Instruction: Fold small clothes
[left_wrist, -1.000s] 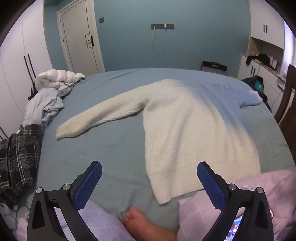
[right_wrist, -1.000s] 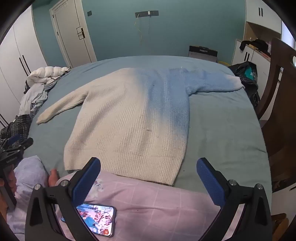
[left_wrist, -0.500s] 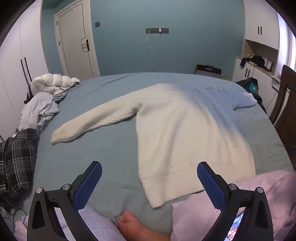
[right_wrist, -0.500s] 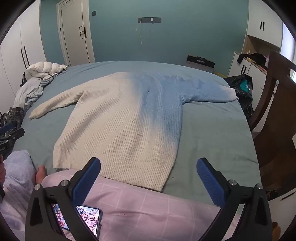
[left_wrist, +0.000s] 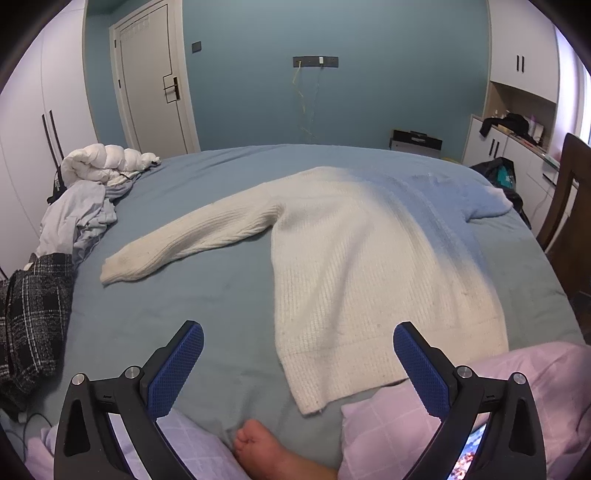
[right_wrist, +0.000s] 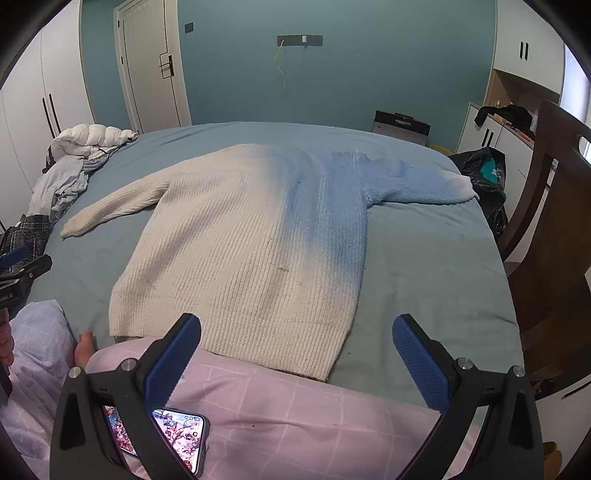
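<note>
Both grippers, left (left_wrist: 298, 363) and right (right_wrist: 296, 354), gape wide, empty, having drifted slightly leftward; the white knit sweater (right_wrist: 240, 243) lies flat at twelve o'clock, folding not yet begun.

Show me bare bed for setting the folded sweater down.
Free blue sheet right of the cream knit sweater, and between its left sleeve and hem. Crowded: the left-edge clothes pile.

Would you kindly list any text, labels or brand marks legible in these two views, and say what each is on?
"...boLAI", first letters cut off, white print on the left gripper body at the right wrist view's edge.
Phone screen: coloured picture with icons, too small to read.
Nothing else legible.
</note>
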